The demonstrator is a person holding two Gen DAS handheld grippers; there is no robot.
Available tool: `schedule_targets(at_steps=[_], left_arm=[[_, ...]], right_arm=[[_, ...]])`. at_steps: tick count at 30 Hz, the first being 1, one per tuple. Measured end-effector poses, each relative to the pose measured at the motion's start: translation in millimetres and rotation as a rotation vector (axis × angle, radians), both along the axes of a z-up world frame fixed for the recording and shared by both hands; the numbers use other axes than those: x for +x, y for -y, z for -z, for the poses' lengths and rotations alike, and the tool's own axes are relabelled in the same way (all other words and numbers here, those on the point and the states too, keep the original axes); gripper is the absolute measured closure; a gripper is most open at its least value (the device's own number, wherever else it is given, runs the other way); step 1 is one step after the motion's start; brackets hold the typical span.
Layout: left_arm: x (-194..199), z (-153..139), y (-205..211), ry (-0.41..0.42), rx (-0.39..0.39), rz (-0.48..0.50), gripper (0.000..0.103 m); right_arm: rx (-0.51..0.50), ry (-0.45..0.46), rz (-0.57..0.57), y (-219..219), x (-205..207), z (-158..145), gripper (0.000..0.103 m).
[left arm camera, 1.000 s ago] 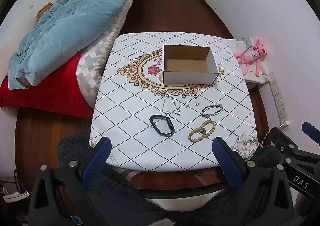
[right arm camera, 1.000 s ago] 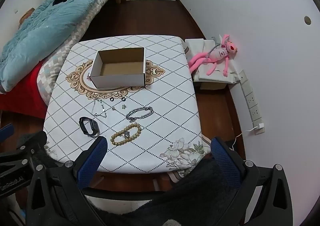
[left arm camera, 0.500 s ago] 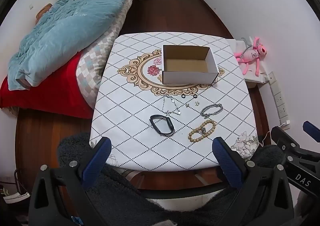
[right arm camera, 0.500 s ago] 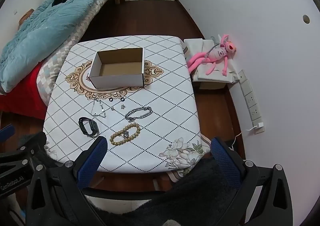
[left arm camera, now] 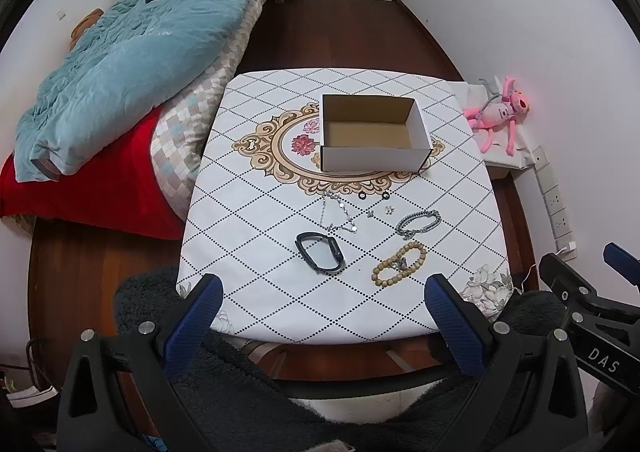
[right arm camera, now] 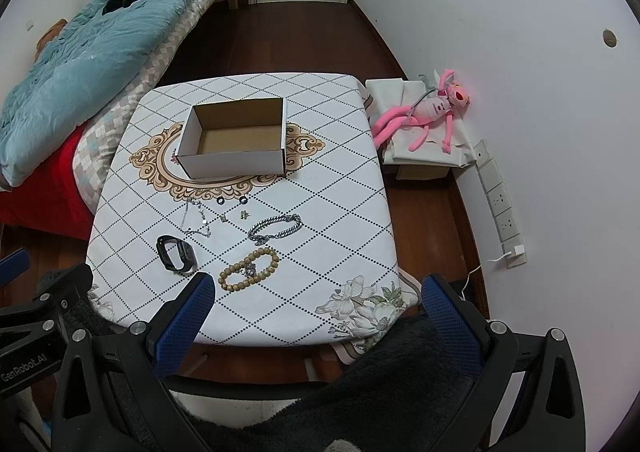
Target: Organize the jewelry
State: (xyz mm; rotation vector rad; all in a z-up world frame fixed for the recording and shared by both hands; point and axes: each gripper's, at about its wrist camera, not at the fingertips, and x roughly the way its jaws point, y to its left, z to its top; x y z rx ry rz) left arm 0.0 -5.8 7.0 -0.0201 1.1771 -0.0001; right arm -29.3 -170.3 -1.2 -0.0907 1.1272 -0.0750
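- A bed with a blue quilt (left arm camera: 120,52) is seen at the far left, beside the table (left arm camera: 248,212).
- The left gripper (left arm camera: 320,304) is held above the table's near edge, its jaws spread wide with nothing between them.
- A thin chain necklace (left arm camera: 336,212) and a black band (left arm camera: 320,252) are laid out on the patterned cloth.
- An open cardboard box (left arm camera: 374,136), with nothing inside, is placed farther back, well apart from the jewelry.
- Two small black rings (left arm camera: 374,196) and two small earrings (left arm camera: 380,211) are set just in front of the box.
- A silver bracelet (right arm camera: 274,230) and a wooden bead bracelet (right arm camera: 248,268) are laid to the right of the band.
- The right gripper (right arm camera: 316,302) is held released, nothing grasped.
- A pink plush toy (right arm camera: 428,112) is seen at the wall.
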Motion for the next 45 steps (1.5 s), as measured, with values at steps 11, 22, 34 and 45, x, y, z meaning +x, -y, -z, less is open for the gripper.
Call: schedule_targets(at_steps=[11,22,34,45], left_arm=[[-1,-3,2,0.009,-0.006,0.003,0.0],[-2,-5,1,0.011,-0.012,0.004,0.0],[0,-10,0,0.019,-0.014,0.004,0.0],[-1,-11,-2,0.026,-0.016,0.005,0.0]], right_arm=[[-0.003,0.006,0.006,6,-1,-10,0.0],[-0.007,0.012,0.006,10,0,-14,0.0],[-0.014,0.025,0.01,5,-1,-18,0.0],[-0.016,0.035,0.01,4,-1,-22,0.0]])
